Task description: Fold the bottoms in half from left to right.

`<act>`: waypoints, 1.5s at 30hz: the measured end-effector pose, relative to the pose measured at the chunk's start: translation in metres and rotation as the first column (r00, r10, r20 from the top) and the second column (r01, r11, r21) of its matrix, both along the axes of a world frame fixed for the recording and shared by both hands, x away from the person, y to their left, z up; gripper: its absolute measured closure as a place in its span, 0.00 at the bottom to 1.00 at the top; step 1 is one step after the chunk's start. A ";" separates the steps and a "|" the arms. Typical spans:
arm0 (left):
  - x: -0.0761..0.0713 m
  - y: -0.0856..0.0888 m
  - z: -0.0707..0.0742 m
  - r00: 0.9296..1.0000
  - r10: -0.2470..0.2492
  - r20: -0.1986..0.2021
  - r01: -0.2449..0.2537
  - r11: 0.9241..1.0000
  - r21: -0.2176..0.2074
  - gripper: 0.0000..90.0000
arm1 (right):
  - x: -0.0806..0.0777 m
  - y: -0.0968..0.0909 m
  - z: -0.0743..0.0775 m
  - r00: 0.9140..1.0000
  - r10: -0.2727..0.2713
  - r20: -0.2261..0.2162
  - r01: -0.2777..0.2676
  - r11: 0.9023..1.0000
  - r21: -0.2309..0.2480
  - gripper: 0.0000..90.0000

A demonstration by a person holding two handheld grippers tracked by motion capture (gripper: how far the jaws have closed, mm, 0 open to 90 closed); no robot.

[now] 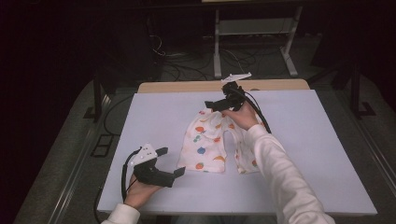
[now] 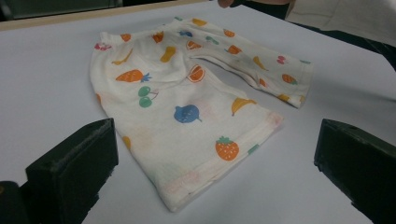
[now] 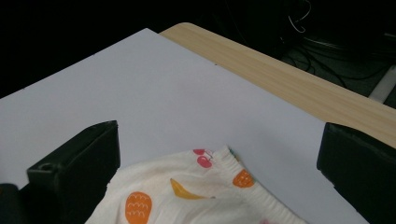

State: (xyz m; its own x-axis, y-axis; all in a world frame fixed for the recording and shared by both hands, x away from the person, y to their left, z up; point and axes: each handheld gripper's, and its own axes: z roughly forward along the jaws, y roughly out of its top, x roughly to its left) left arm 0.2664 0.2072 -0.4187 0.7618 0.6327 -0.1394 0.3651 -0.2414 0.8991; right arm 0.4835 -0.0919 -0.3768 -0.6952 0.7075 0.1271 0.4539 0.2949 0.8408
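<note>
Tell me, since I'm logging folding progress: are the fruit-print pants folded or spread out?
Spread out. The pants lie flat on the white table cover, both legs apart and full length, waistband under the open right claw; the left claw is also open.

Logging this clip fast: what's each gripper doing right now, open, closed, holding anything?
Left gripper: open, holding nothing, short of the fruit-print pants.
Right gripper: open, holding nothing, over the pants' waistband.

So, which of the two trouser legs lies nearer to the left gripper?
The wider leg with the strawberry print at its hem. It lies flat on the side toward the left gripper; the other leg lies beyond it, by the person's right sleeve.
</note>
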 end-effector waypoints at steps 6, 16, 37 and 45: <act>0.000 0.000 0.000 1.000 -0.002 -0.001 0.002 1.000 -0.004 0.00 | 0.007 0.012 -0.009 1.000 -0.007 -0.005 0.007 1.000 0.006 0.00; 0.000 0.000 0.000 1.000 -0.002 -0.002 0.002 1.000 -0.008 0.00 | 0.018 0.024 -0.018 1.000 -0.030 -0.003 0.030 0.999 0.019 0.00; 0.000 -0.002 0.000 1.000 -0.014 -0.002 0.014 1.000 -0.004 0.00 | 0.034 0.037 -0.048 0.997 -0.074 -0.034 0.072 0.997 -0.040 0.00; 0.001 -0.003 0.000 1.000 -0.021 -0.002 0.021 1.000 -0.001 0.00 | 0.041 0.035 -0.057 0.994 -0.099 -0.052 0.097 0.995 -0.031 0.05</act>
